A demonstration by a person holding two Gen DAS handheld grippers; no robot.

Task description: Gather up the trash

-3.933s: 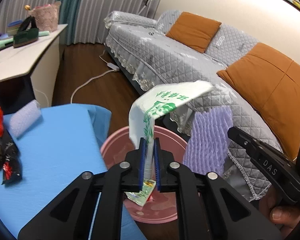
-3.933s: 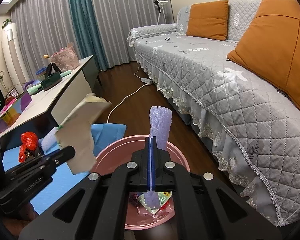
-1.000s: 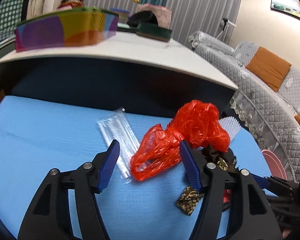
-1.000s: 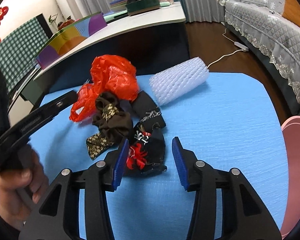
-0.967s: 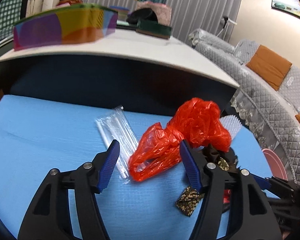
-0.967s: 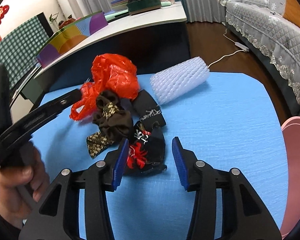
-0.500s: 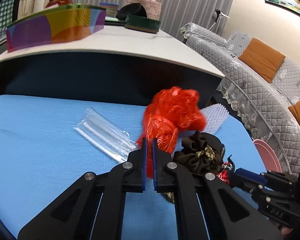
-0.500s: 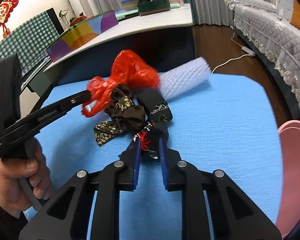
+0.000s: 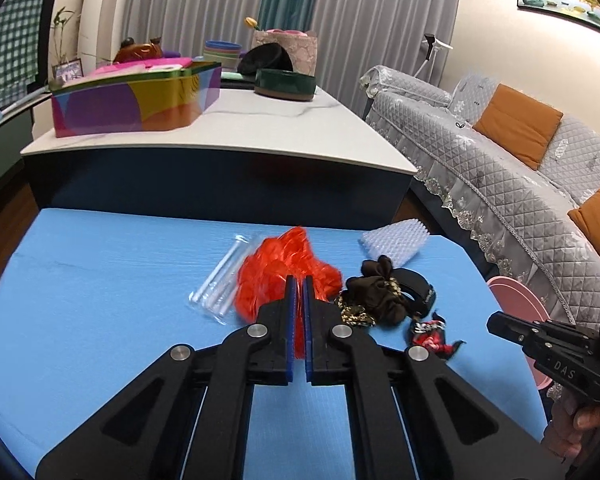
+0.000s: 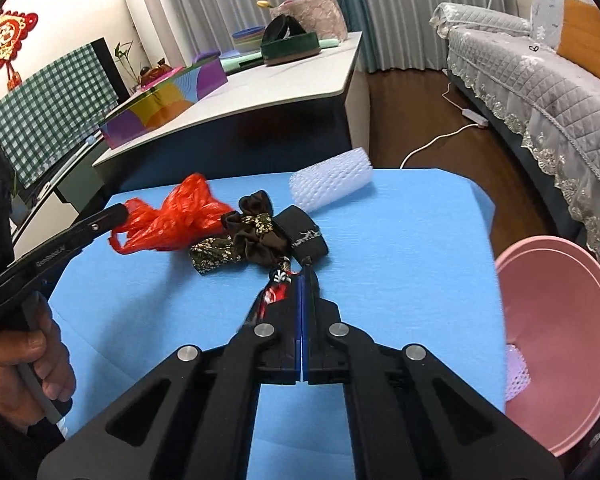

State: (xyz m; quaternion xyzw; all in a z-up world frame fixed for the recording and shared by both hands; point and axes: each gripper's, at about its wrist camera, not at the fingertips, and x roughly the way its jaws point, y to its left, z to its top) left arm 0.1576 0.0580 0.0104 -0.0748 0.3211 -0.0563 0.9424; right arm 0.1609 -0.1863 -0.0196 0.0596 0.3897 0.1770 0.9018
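Note:
On the blue mat (image 9: 100, 288) lies a heap of trash. My left gripper (image 9: 298, 280) is shut on the crumpled red plastic bag (image 9: 268, 268), which hangs from its pads; from the right wrist this left gripper (image 10: 120, 212) shows pulling the red bag (image 10: 168, 216) leftwards. My right gripper (image 10: 302, 276) has its jaws closing tight, pads pressed on a black-and-red wrapper (image 10: 276, 284). In the left wrist view the right gripper (image 9: 496, 322) holds that wrapper (image 9: 432, 332) just above the mat. The pink bin (image 10: 560, 320) stands at the mat's right edge.
A clear plastic sleeve (image 9: 220, 284), a brown scrunchie (image 10: 256, 232), a black band (image 10: 306, 236) and a white foam net (image 10: 332, 178) stay on the mat. A low white table (image 9: 240, 128) with boxes stands behind. A grey sofa (image 9: 500, 184) is on the right.
Both grippers stood open around the bag and the wrapper, then shut on them. Both have since drawn back and up, dragging the red bag and the wrapper away from the heap.

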